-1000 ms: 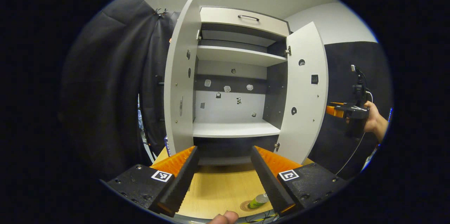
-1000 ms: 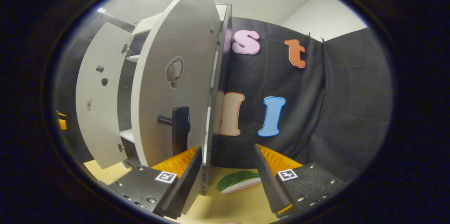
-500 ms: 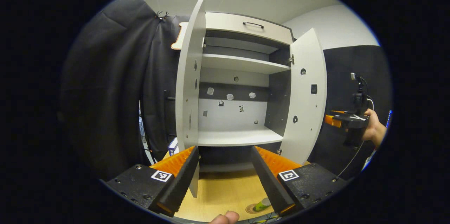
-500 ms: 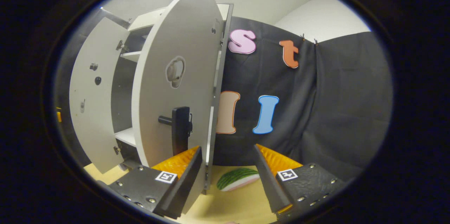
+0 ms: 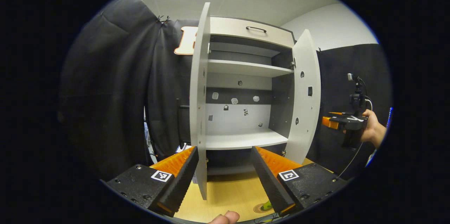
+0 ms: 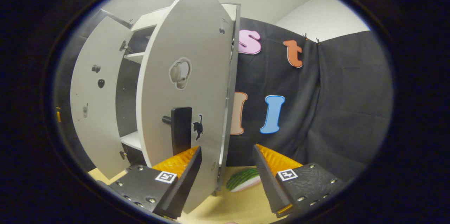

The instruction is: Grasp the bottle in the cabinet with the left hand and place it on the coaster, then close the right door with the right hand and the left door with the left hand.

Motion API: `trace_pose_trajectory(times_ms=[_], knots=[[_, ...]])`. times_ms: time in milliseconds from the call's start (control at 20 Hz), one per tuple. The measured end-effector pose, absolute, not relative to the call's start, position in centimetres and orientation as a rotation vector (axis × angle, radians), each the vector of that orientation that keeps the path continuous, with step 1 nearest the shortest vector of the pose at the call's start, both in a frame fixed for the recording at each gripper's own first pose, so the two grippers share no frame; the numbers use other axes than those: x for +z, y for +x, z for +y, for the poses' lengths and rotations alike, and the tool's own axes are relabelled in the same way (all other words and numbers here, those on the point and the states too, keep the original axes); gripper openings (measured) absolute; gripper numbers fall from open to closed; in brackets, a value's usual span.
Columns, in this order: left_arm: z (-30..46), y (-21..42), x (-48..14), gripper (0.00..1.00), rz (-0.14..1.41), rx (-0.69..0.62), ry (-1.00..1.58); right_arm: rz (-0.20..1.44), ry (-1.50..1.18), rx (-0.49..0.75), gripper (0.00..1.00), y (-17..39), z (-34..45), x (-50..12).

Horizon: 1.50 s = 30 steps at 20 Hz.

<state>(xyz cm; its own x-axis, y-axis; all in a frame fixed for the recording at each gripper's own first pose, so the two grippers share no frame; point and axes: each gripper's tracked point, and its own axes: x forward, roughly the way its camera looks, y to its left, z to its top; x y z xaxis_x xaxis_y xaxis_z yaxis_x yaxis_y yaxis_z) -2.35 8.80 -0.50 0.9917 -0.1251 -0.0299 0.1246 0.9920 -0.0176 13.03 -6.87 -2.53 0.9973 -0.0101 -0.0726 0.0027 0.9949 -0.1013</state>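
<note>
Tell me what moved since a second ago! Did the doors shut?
Not yet. The right gripper has crept closer to the right door, whose edge now sits between its open fingers. The left gripper drifted so the left door looks edge-on. Both doors remain open, and the bottle is still on the coaster.
</note>
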Motion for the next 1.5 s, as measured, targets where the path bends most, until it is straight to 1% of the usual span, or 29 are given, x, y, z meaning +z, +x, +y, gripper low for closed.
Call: trace_pose_trajectory(times_ms=[50, 100, 300, 350, 400, 500, 800, 850, 900, 950, 1000, 1200, 1300, 1400, 1500], knots=[[9.3, -2.4, -0.5, 0.94, 0.029, -0.120, -0.012, 0.076, -0.094, -0.001, 0.89, 13.2, -6.2, -2.6], [9.9, -2.4, -0.4, 0.95, 0.029, -0.112, -0.009, 0.078, -0.083, 0.002, 0.85, 13.4, -5.6, -2.7], [11.6, -2.5, -0.4, 0.94, 0.040, -0.109, -0.019, 0.080, -0.047, 0.024, 0.85, 14.6, -2.6, -2.9], [12.1, -2.3, -0.3, 0.94, 0.042, -0.105, -0.020, 0.081, -0.041, 0.041, 0.89, 14.7, -1.6, -3.1], [12.7, -2.2, -0.3, 0.94, 0.041, -0.094, -0.018, 0.079, -0.039, 0.050, 0.89, 14.8, -0.9, -3.2], [13.7, -2.4, -0.3, 0.94, 0.039, -0.078, -0.014, 0.062, -0.056, 0.059, 0.98, 14.7, 0.0, -3.0], [17.2, -1.9, -1.1, 0.94, 0.046, -0.043, -0.038, 0.045, -0.043, 0.055, 0.95, 13.7, 1.5, -2.7], [18.1, -1.5, -1.3, 0.94, 0.044, -0.031, -0.037, 0.038, -0.039, 0.061, 0.96, 13.4, 1.9, -2.5], [18.8, -1.2, -1.5, 0.94, 0.044, -0.023, -0.036, 0.030, -0.036, 0.068, 0.97, 13.1, 2.3, -2.3], [19.6, -0.9, -1.8, 0.94, 0.052, -0.014, -0.039, 0.025, -0.034, 0.077, 0.95, 12.8, 2.6, -2.3], [20.3, -0.6, -2.1, 0.94, 0.058, -0.011, -0.047, 0.023, -0.036, 0.086, 0.96, 12.5, 3.0, -2.4], [23.6, 1.7, -3.5, 0.94, 0.092, 0.007, -0.083, 0.022, -0.035, 0.103, 0.95, 10.7, 4.0, -2.8], [24.8, 2.4, -4.2, 0.95, 0.110, 0.018, -0.100, 0.028, -0.005, 0.098, 0.98, 9.6, 4.4, -2.6], [25.5, 3.0, -4.1, 0.95, 0.112, 0.010, -0.132, 0.016, -0.001, 0.098, 0.95, 8.4, 4.5, -2.3], [26.8, 4.1, -3.8, 0.94, 0.104, 0.018, -0.123, 0.018, -0.002, 0.094, 0.96, 7.3, 4.4, -2.3]])
